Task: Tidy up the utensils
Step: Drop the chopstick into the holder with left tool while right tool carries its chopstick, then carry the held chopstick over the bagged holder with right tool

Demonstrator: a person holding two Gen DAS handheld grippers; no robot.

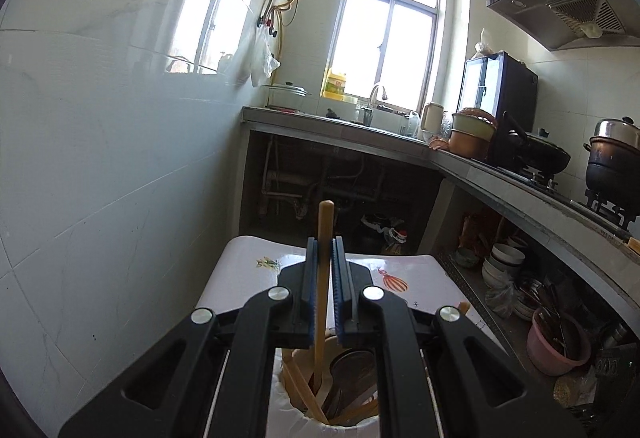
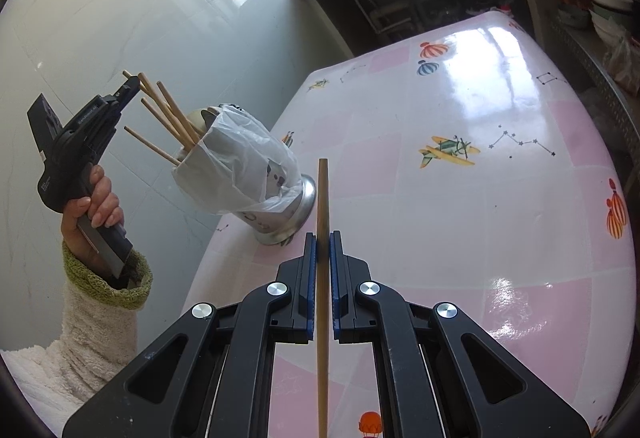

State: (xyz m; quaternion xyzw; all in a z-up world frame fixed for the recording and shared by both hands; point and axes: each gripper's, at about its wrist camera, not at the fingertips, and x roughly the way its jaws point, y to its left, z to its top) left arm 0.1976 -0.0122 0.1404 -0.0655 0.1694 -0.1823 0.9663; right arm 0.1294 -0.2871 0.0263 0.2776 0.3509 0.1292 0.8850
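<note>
My left gripper (image 1: 324,242) is shut on a wooden chopstick (image 1: 326,218). That chopstick stands upright, and its lower end reaches into the utensil holder (image 1: 280,402) right below. The holder is metal, lined with a white plastic bag, and holds several chopsticks and spoons. In the right wrist view the holder (image 2: 256,174) stands at the table's left edge, with the left gripper (image 2: 134,84) above it among the chopstick tops. My right gripper (image 2: 323,236) is shut on a second wooden chopstick (image 2: 323,190), held above the table just right of the holder.
The table (image 2: 440,238) has a glossy pink and white cloth with balloon and plane prints. A tiled wall (image 1: 100,158) runs close along its left side. A counter (image 1: 500,186) with pots and a stove runs to the right, with bowls (image 1: 504,262) on shelves beneath.
</note>
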